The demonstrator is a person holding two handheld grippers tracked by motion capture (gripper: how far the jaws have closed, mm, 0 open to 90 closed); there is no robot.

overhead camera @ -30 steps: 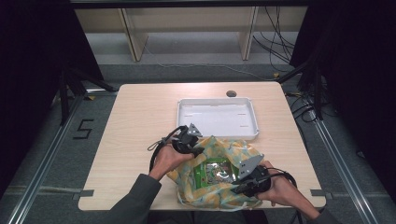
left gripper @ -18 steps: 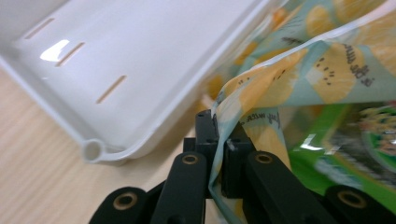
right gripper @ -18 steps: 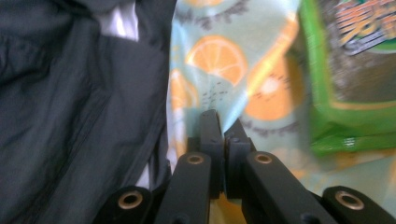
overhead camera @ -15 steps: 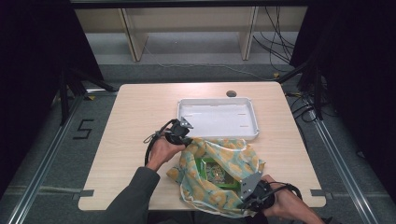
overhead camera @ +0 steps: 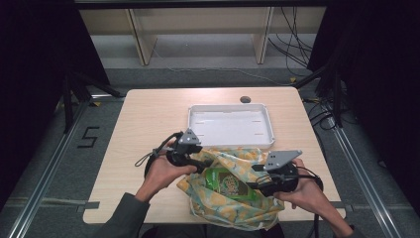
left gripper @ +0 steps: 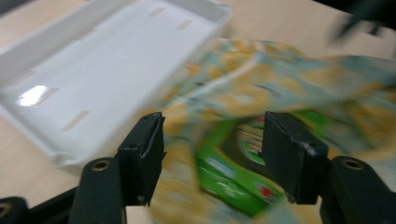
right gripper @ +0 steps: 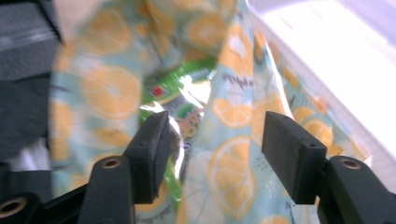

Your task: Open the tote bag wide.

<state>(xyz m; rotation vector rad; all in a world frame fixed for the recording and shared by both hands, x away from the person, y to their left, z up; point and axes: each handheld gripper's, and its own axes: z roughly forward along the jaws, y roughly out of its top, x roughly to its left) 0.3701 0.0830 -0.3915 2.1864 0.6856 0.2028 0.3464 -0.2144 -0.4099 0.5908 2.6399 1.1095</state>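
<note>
The green packet (overhead camera: 229,181) lay inside the open mouth of the orange-print bag (overhead camera: 233,208), ahead of both sets of jaws. To lift it out cleanly, one gripper should pin the cloth while the other takes the crinkly packet's edge. The left gripper (overhead camera: 202,163) and right gripper (overhead camera: 253,186) had just been opening, nothing pinched between them. The white tray (overhead camera: 195,130) sat beyond on the bench (overhead camera: 143,114).

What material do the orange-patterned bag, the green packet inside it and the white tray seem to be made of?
The bag looks like soft woven cloth, matte: it folds and crumples loosely. The green packet seems to be glossy plastic film, since bright glints show on it in the right gripper view. The white tray appears to be rigid moulded plastic, smooth, with a light reflection on its floor.
</note>
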